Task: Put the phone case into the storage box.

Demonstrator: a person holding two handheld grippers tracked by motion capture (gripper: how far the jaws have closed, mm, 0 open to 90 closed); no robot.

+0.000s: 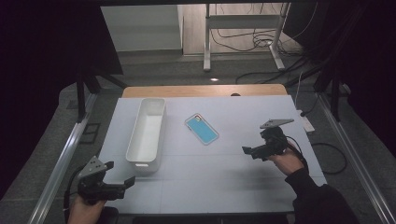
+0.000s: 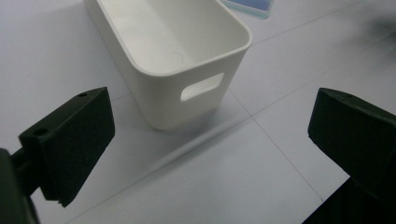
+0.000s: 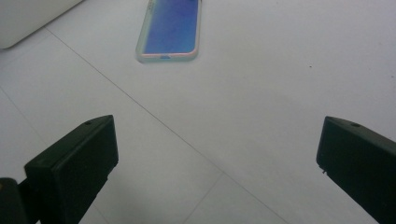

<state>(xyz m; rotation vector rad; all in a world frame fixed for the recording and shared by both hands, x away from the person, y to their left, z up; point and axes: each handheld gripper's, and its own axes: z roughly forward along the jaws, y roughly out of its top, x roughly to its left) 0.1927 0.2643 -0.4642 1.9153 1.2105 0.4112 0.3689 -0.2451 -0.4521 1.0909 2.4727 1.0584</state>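
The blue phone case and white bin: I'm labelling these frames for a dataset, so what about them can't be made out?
- Blue rectangular phone case: in the right gripper view the top edge cuts off its far end; in the left gripper view, just a corner shows.
- Long white plastic bin: in the left gripper view the frame cuts off its far end.
- Marks on the case in the high view: too small.

Dim, bluish light overall, dark surroundings, soft shadows, close views slightly blurred.

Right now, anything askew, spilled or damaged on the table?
Nothing stands out. The white bin sits upright and empty; the blue phone case lies flat at an angle beside it, apart. Both the left gripper and right gripper are open, holding nothing.
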